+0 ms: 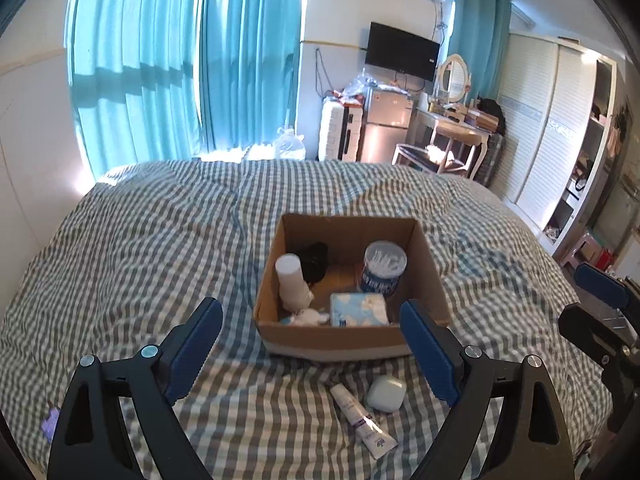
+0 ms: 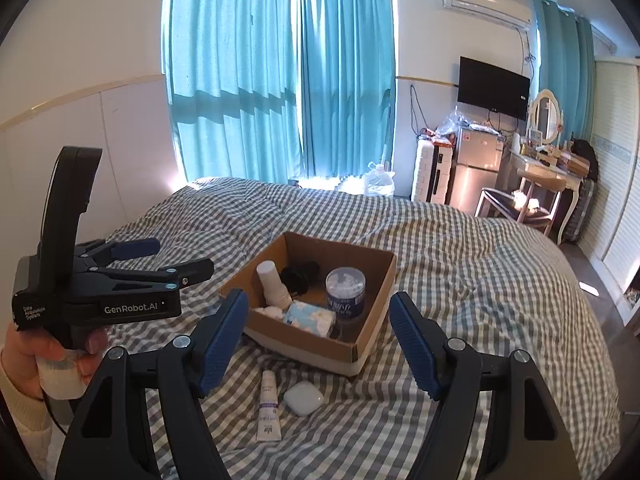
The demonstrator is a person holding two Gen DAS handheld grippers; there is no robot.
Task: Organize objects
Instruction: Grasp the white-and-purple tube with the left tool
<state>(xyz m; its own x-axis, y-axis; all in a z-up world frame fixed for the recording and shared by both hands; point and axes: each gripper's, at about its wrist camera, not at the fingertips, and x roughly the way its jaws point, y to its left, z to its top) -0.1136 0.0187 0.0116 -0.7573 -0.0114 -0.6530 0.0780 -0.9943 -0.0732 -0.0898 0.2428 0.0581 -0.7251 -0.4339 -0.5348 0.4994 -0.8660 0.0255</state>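
An open cardboard box (image 1: pixel 348 336) sits on the checked bed cover (image 1: pixel 140 248). Inside it, a white bottle (image 1: pixel 291 278) stands at the near-left, with a black item (image 1: pixel 314 262) behind it — too dark to identify. A clear round tub of cotton swabs (image 1: pixel 385 266) stands toward the right, a blue-and-white tissue pack (image 1: pixel 359 310) lies against the near wall, and something small and white (image 1: pixel 308 317), perhaps cotton pads, lies beside it in the near-left corner.

Outside the box, just in front of it on the bed, lie a white tube with a purple band (image 1: pixel 362 420) and a rounded white case (image 1: pixel 386 393) — close together, though contact cannot be judged.

The left hand-held gripper (image 1: pixel 312 344) hangs over the bed with its blue-padded fingers spread wide, grasping nothing. The right hand-held gripper (image 2: pixel 316 338) is likewise spread and empty, its fingers framing the box.
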